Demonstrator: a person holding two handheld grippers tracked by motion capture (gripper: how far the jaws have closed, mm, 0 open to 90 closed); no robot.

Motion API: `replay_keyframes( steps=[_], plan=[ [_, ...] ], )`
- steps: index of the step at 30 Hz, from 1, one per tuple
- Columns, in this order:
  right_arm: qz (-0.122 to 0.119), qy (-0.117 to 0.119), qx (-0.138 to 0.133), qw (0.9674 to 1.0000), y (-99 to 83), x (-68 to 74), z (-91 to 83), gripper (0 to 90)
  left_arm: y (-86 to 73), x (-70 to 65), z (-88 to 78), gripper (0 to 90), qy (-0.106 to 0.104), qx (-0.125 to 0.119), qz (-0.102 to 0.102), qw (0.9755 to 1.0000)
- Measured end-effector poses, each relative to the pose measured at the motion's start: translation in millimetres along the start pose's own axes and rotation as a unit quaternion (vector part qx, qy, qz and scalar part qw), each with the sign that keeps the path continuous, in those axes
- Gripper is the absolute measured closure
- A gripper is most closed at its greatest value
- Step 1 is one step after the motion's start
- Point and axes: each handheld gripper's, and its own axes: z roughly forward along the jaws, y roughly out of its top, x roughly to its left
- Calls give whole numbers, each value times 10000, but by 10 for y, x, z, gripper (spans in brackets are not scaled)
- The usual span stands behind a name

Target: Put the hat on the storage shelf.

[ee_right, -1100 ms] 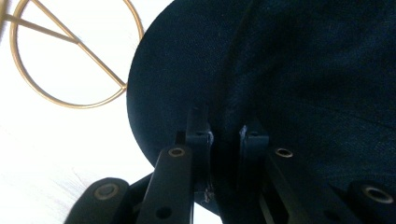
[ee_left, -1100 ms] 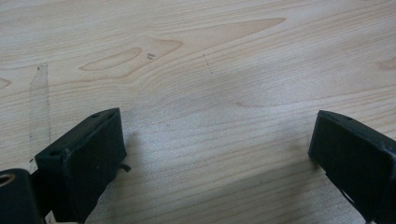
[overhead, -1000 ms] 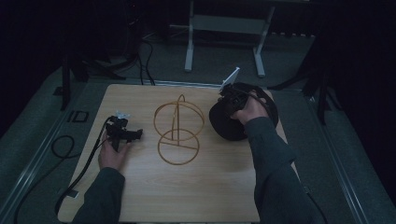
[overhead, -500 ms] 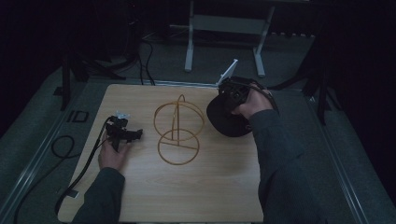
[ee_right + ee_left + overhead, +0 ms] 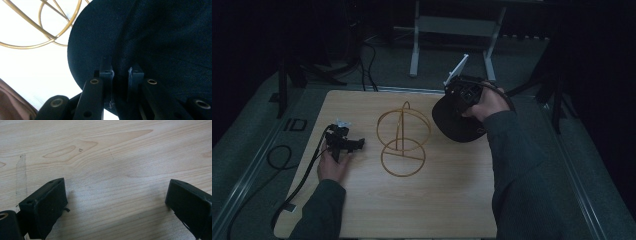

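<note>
A dark cap point(image 5: 457, 122) hangs above the right side of the wooden table point(image 5: 412, 200), and my right gripper point(image 5: 464, 97) is shut on it. In the right gripper view both pads pinch the cap's fabric point(image 5: 155, 37) near where brim and crown meet, at my right gripper point(image 5: 120, 75). A gold wire stand point(image 5: 403, 139) made of hoops rises at the table's middle, just left of the cap; the wire stand point(image 5: 45, 30) shows at upper left there. My left gripper point(image 5: 354, 145) rests low at the table's left. Its jaws stand wide apart over bare wood, my left gripper point(image 5: 116, 197) holding nothing.
A black cable point(image 5: 287, 170) trails off the table's left edge to the floor. Beyond the far edge stand a metal frame point(image 5: 452, 30) and dark stands. The table's near half is bare wood.
My right gripper has lifted the cap upward and slightly away from the table. The left hand and its gripper have stayed where they were.
</note>
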Motion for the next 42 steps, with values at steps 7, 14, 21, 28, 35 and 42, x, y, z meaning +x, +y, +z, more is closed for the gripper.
replay_keyframes(
  steps=[7,14,21,28,35,42],
  plan=[
    [-38,-15,-95,9999,32,2,-196,790,0,0,0,32,-1,0,-2,10000],
    [-128,9,-167,9998,34,32,-312,789,0,0,1,32,1,0,-1,10000],
    [-338,-23,-212,9992,61,160,-386,789,0,0,0,32,1,0,-1,10000],
    [-540,-21,-270,9982,102,297,-467,787,0,0,0,32,1,1,0,10000],
    [-674,12,-319,9972,114,387,-533,787,1,0,0,32,0,1,-3,10000],
    [-890,68,-374,9953,128,496,-611,787,0,-1,1,32,7,-3,-3,10000]
  ],
)
